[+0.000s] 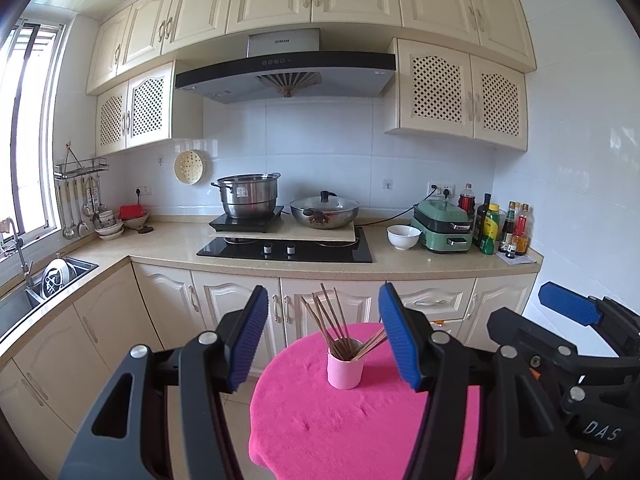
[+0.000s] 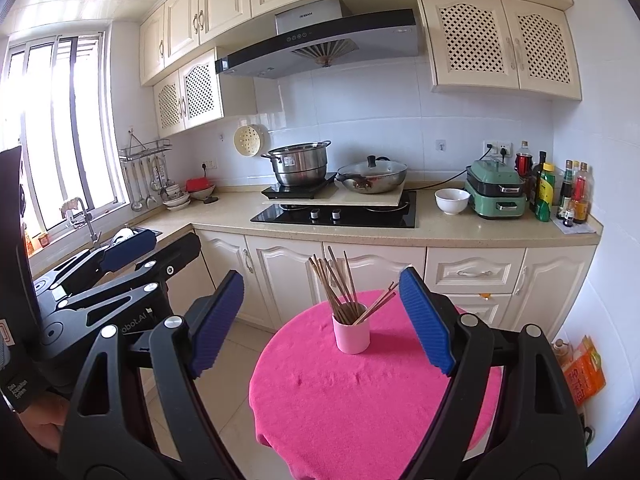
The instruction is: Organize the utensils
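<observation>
A pink cup (image 1: 345, 369) (image 2: 351, 336) stands upright on a round table under a pink cloth (image 1: 360, 420) (image 2: 360, 392). Several brown chopsticks (image 1: 332, 322) (image 2: 336, 286) stick out of it, fanned, some leaning right. My left gripper (image 1: 323, 340) hovers open above the table's near side, short of the cup, with nothing between its blue pads. My right gripper (image 2: 322, 320) is likewise open and empty, at about the same distance from the cup. Each gripper shows at the edge of the other's view.
Behind the table runs a kitchen counter (image 1: 400, 262) with a hob (image 1: 284, 250), a steel pot (image 1: 248, 198), a lidded wok (image 1: 324, 210), a white bowl (image 1: 403, 237), a green cooker (image 1: 442, 228) and bottles (image 1: 504, 228). A sink (image 1: 44, 280) lies left. Orange bags (image 2: 582, 372) sit on the floor right.
</observation>
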Available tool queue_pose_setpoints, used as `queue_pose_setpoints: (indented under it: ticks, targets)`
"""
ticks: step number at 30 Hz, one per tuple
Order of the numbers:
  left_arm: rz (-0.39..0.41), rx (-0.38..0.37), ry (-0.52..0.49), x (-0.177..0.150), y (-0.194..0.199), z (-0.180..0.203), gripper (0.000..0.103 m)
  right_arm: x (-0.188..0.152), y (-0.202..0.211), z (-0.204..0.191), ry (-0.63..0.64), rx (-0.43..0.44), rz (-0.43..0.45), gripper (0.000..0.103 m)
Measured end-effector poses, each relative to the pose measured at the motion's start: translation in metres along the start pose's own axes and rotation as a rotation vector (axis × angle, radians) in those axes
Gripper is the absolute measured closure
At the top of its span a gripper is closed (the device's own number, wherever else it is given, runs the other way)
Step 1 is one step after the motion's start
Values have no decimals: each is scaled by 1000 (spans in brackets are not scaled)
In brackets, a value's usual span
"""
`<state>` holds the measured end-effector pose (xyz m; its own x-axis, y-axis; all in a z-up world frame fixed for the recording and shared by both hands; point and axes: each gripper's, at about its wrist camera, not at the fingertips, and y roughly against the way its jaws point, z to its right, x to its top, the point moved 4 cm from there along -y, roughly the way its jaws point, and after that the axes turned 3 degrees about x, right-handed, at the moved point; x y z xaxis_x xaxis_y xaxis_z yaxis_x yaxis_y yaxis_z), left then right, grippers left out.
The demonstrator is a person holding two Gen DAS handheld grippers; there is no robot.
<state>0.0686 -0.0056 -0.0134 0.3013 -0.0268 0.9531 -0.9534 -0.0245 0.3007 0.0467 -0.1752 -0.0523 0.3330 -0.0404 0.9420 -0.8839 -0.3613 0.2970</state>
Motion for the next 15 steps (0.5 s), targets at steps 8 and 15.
queue_pose_setpoints:
  ticks: [8,15]
  targets:
    - [-4,1,2,1,-2,-2,46,1,-3,-1,-1,2,-5,24]
    - [-4,4,-3,1,-4,-3,46,2,-6,-2,-1,5,-13,24]
